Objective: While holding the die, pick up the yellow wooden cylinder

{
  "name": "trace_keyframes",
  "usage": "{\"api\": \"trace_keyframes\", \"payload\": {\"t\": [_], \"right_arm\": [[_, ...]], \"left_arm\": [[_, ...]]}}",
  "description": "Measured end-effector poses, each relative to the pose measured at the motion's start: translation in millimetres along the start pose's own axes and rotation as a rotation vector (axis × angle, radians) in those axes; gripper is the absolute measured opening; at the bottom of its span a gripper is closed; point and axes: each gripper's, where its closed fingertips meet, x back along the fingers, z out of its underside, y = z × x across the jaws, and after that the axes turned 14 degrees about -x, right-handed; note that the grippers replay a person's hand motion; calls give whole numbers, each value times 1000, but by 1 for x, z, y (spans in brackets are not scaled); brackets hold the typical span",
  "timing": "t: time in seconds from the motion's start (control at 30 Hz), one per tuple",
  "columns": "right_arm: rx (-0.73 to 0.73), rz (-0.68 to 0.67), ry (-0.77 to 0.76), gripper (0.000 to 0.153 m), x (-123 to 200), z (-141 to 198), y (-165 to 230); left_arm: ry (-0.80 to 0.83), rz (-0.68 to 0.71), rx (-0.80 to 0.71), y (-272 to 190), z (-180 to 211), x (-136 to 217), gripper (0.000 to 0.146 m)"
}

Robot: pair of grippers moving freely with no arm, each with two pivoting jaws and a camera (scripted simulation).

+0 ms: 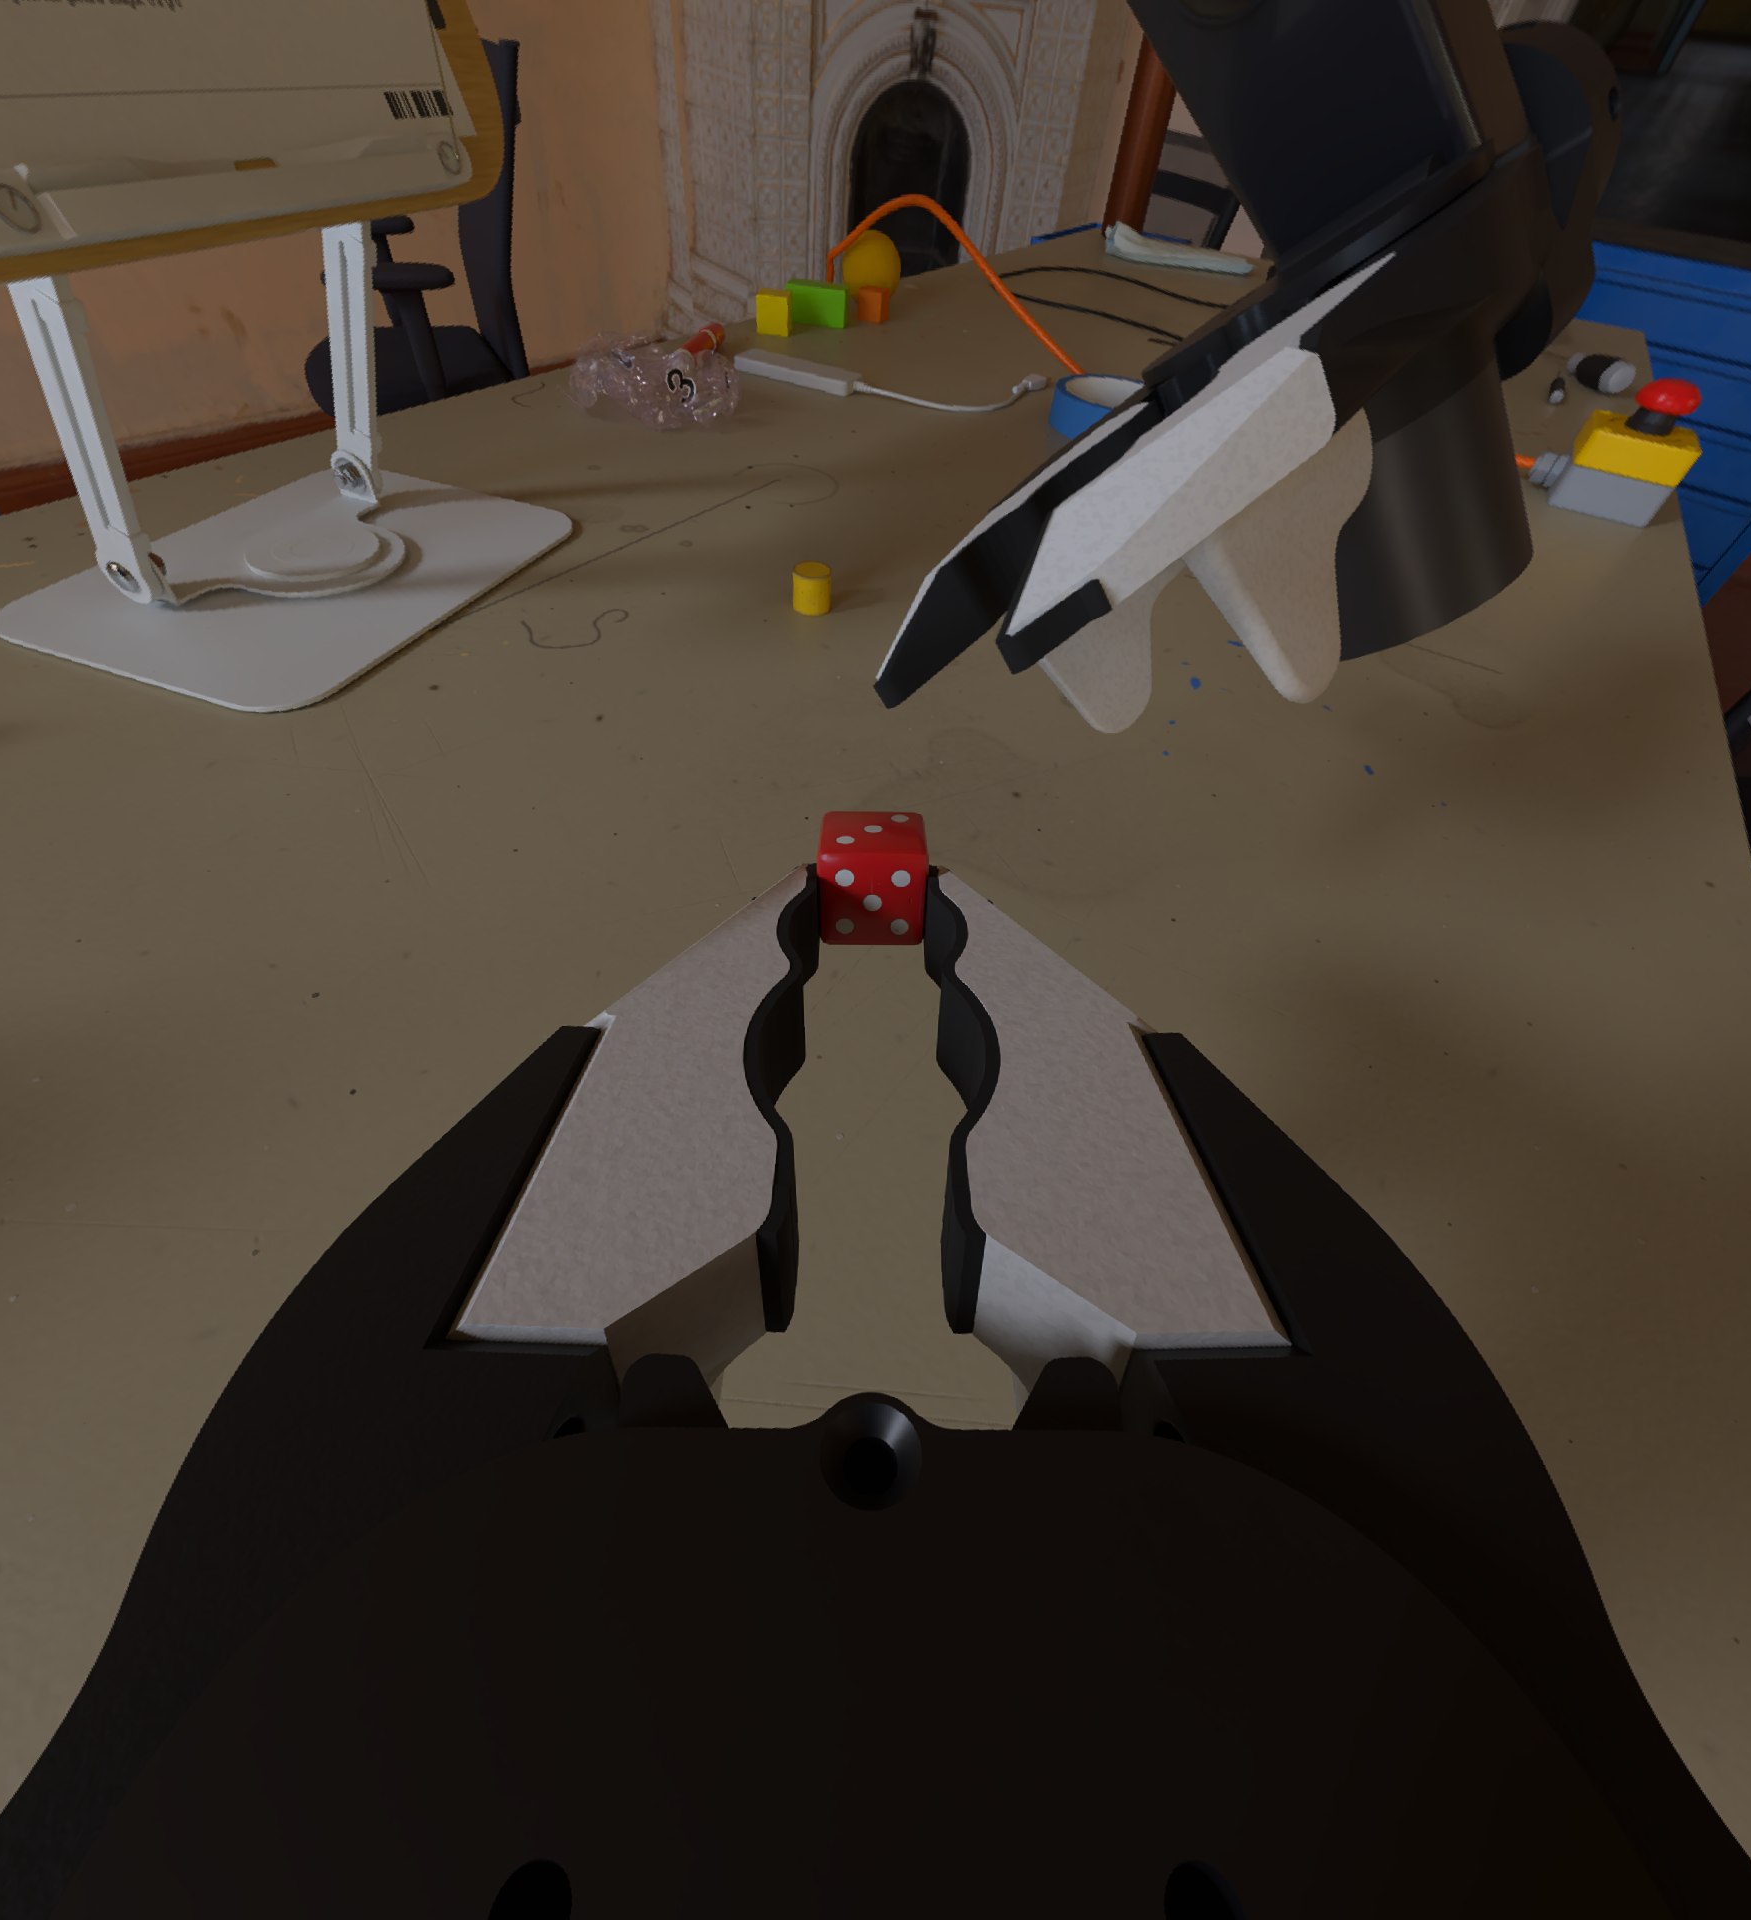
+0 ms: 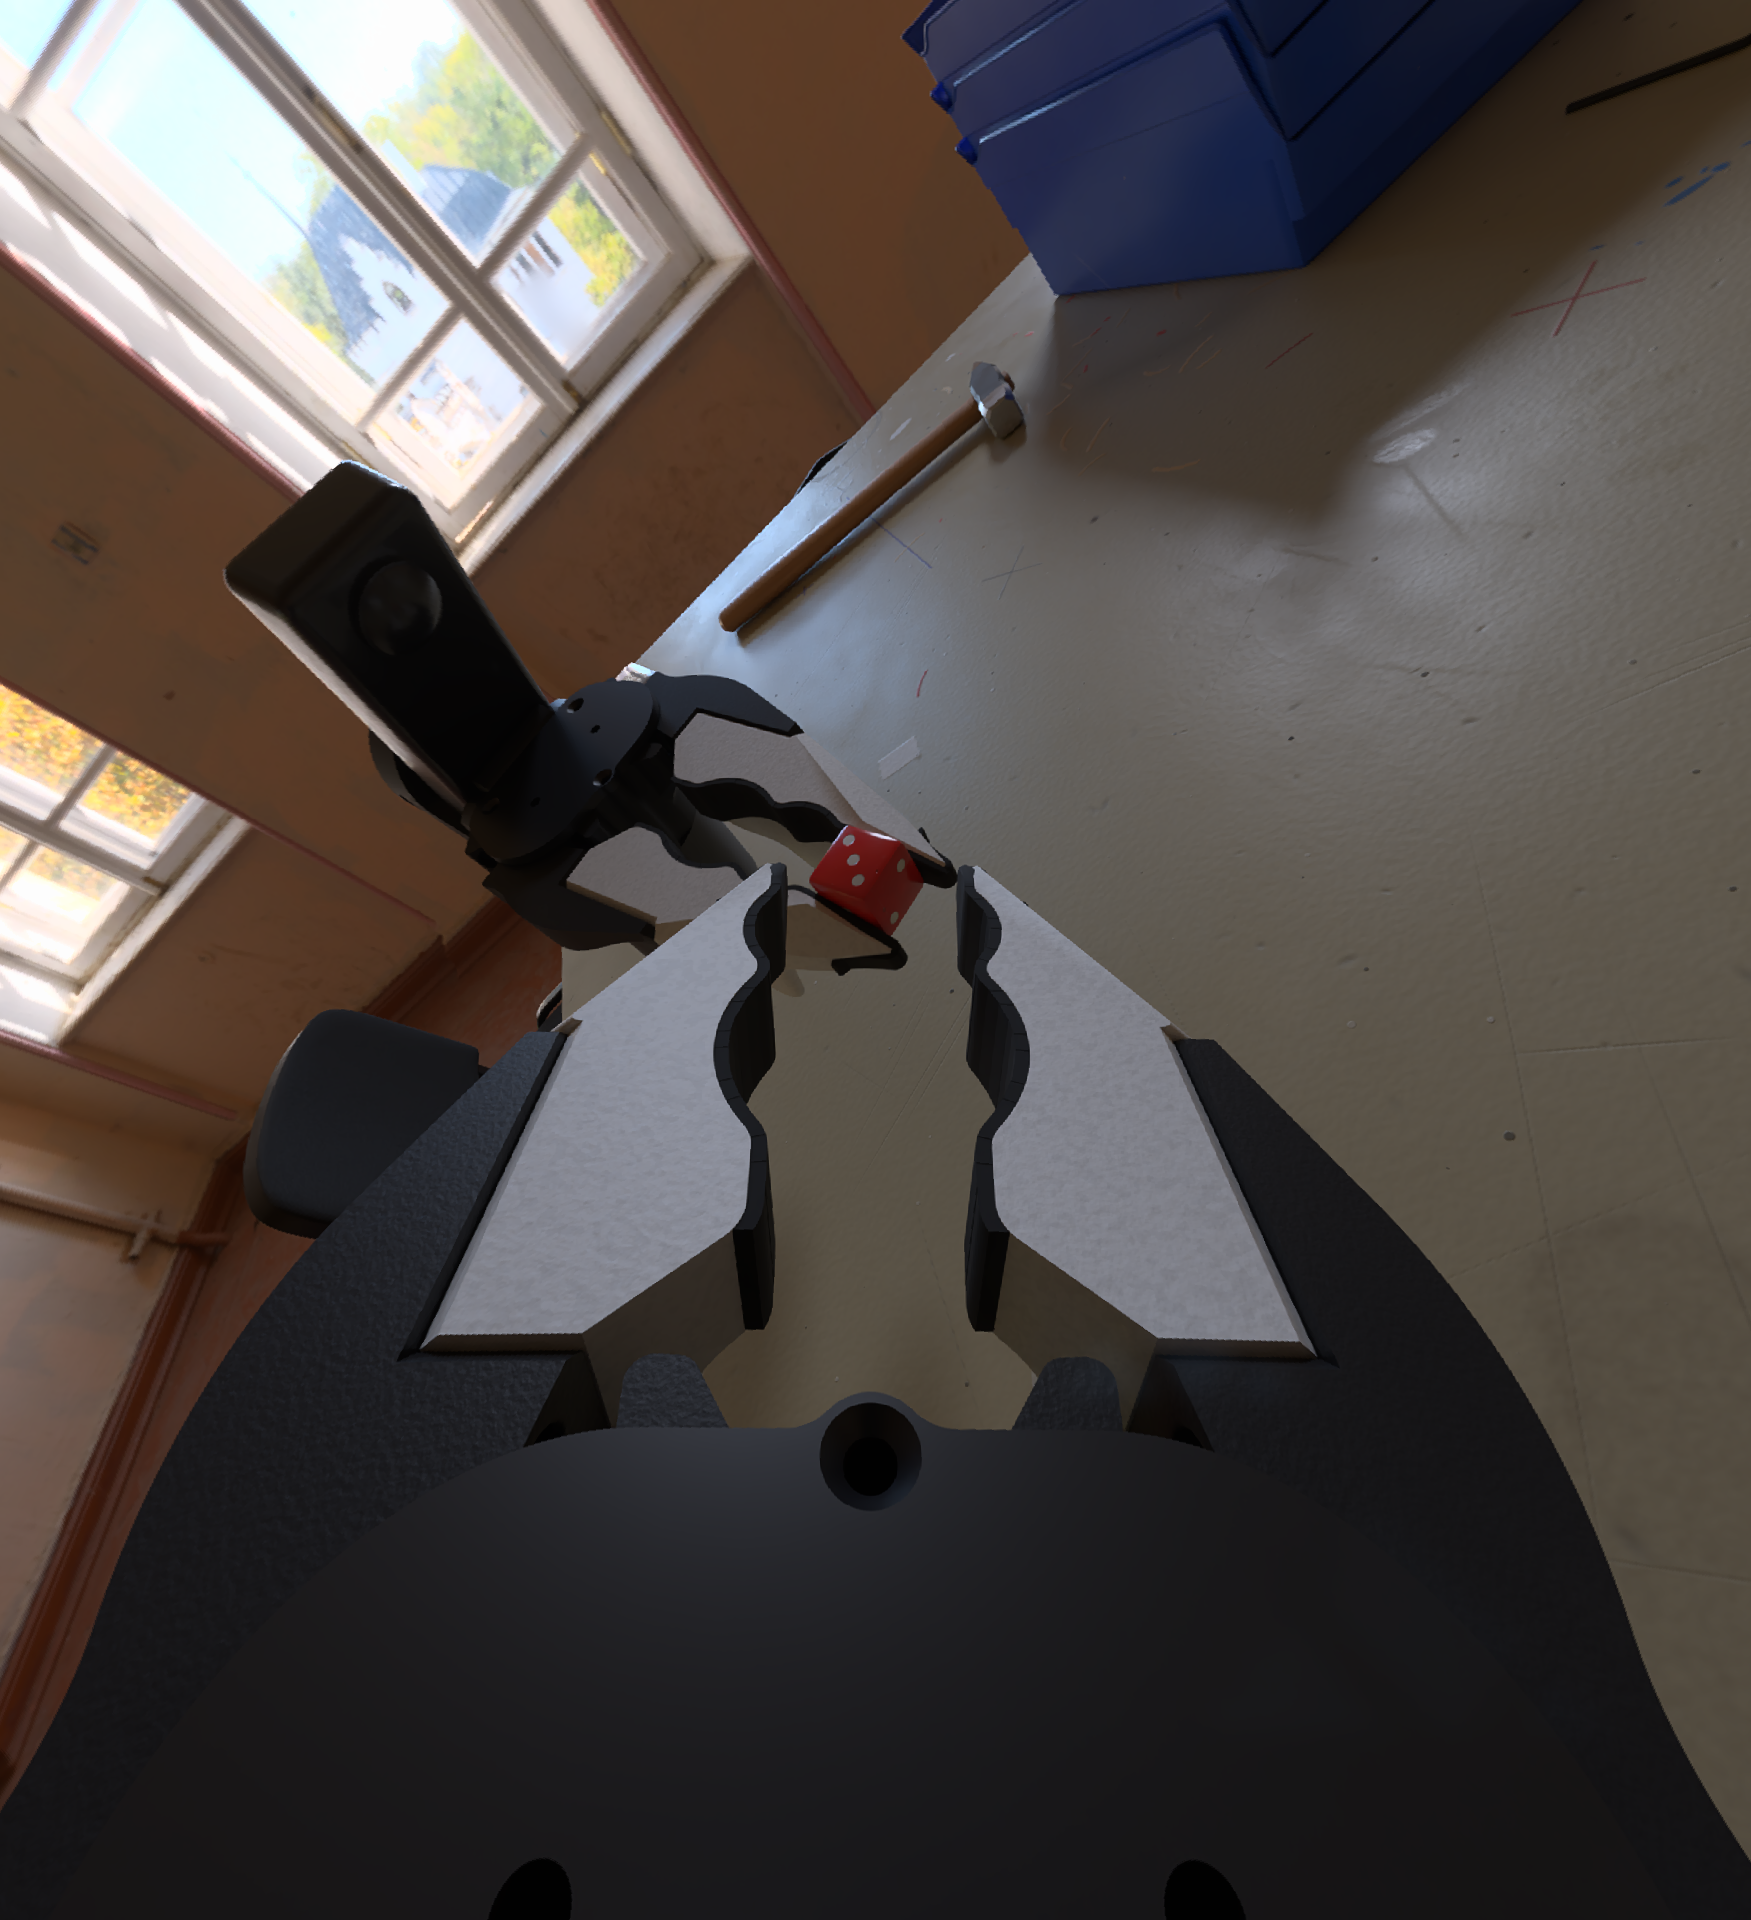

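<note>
The left tool (image 1: 872, 883) grips the die (image 1: 872, 878), while the empty, part-open right tool (image 1: 944, 665) hovers nearer the upright yellow wooden cylinder (image 1: 811, 588) at its ten o'clock.

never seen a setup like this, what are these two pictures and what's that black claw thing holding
Each picture comes from a camera mounted on one of two grippers, looking out along its own fingers. In the left wrist view, the left gripper pinches a red die at its fingertips, above a beige table. Farther off stands a small yellow wooden cylinder, with the right gripper hovering nearby. The right wrist view shows the right gripper's own fingers spread open and empty, facing the die. A hammer lies beyond.
</note>
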Motion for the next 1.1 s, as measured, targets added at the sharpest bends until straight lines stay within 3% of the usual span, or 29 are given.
{"api": "trace_keyframes", "payload": {"t": [0.33,0.43,0.6,0.73,0.87,0.97,1.1], "right_arm": [[36,-50,6,32,4,5,11],[61,-12,5,32,10,6,-2],[172,186,22,32,26,23,-52],[295,478,11,33,58,32,-103],[293,729,-81,44,88,9,-152],[200,881,-134,51,101,-7,-184],[141,846,-164,51,100,-6,-187]], "left_arm": [[-84,24,52,2,-10,6,19],[-82,25,58,3,-10,7,19],[-94,-22,118,18,-8,19,19],[-78,-35,130,24,-3,21,19],[-66,-5,118,16,-3,14,19],[-70,25,100,8,-6,10,19],[-60,43,70,1,-6,7,19]]}}
